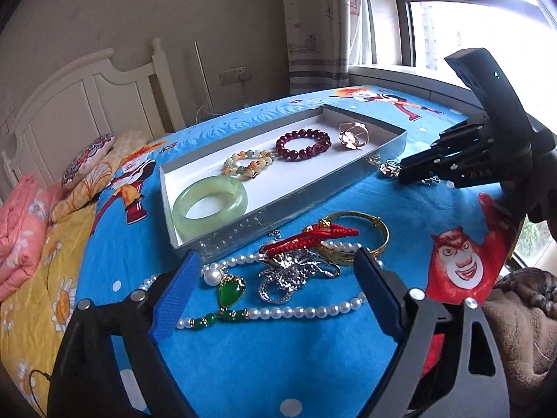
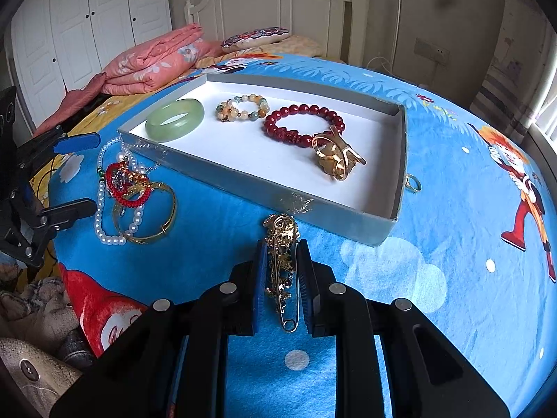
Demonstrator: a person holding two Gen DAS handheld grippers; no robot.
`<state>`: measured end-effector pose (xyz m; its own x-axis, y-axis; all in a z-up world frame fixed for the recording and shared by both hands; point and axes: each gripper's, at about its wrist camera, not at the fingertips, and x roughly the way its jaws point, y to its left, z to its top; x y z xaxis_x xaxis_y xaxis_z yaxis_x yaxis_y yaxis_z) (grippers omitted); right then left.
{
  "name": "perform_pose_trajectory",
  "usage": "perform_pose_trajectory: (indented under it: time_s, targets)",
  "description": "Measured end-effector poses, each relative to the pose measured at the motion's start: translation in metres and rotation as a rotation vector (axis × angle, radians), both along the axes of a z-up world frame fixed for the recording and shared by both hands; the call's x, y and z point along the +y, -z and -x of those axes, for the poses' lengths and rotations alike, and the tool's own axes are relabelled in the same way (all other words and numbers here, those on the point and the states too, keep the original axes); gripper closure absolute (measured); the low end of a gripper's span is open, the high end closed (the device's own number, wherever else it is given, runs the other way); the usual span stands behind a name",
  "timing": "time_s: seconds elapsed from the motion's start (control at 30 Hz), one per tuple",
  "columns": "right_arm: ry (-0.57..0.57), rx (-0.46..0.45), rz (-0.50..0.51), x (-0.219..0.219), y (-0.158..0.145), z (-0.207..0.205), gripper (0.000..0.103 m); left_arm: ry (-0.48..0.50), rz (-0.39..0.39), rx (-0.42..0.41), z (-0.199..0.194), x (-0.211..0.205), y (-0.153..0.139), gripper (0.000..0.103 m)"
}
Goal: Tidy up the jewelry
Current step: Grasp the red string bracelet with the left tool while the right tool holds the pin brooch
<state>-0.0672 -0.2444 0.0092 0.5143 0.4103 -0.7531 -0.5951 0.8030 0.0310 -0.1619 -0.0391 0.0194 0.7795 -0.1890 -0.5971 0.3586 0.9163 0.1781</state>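
Writing that can be read is nowhere on the tray or the jewelry; the blue bedspread [image 2: 452, 278] carries only cartoon figures, one orange-haired near its window-side edge and a red grinning one at its near edge.

On the bedspread lies a shallow grey tray [image 2: 402, 160] with a white floor. In it, from the headboard-side end toward the window-side end: a pale green jade bangle [image 2: 174, 120], a bracelet of mixed cream and green beads [image 2: 242, 108], a dark red bead bracelet [image 2: 303, 125] and a gold openwork bangle [image 2: 336, 158], which touches the red beads.

Outside the tray, just beside its near wall, sits a tangled heap: a pearl necklace [image 1: 299, 311] with a green pendant [image 1: 231, 291], a red cord bracelet [image 1: 313, 238], a silver ornament [image 1: 289, 273] and a plain gold bangle [image 1: 365, 240]. A small gold ring [image 2: 413, 184] lies against the tray's window-side end wall.

The left gripper [image 1: 275, 291] hangs over this heap with its blue pads spread wide and nothing between them pressed.

The right gripper [image 2: 282, 271] has its jaws nearly together, clamped on a gold brooch with a safety pin [image 2: 283, 261], at the tray's near wall
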Motion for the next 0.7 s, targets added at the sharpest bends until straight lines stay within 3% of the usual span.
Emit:
perform_pose_trajectory:
  time_s: [0.17,0.33,0.53,0.7]
  targets:
    - [0.003,0.002,-0.005,0.0,0.0,0.001,0.083,0.032,-0.069,-0.006,-0.007,-0.011,-0.002,0.024]
    - [0.004,0.003,-0.006,0.0,0.0,0.001,0.083,0.087,-0.151,0.019,-0.013,-0.019,0.002,0.043]
    - [0.004,0.003,-0.007,0.0,0.001,0.001,0.083,0.152,-0.195,0.023,-0.013,-0.026,0.003,0.055]
    - [0.004,0.003,-0.007,0.0,0.001,0.001,0.083,0.196,-0.258,0.008,-0.011,-0.035,0.005,0.059]
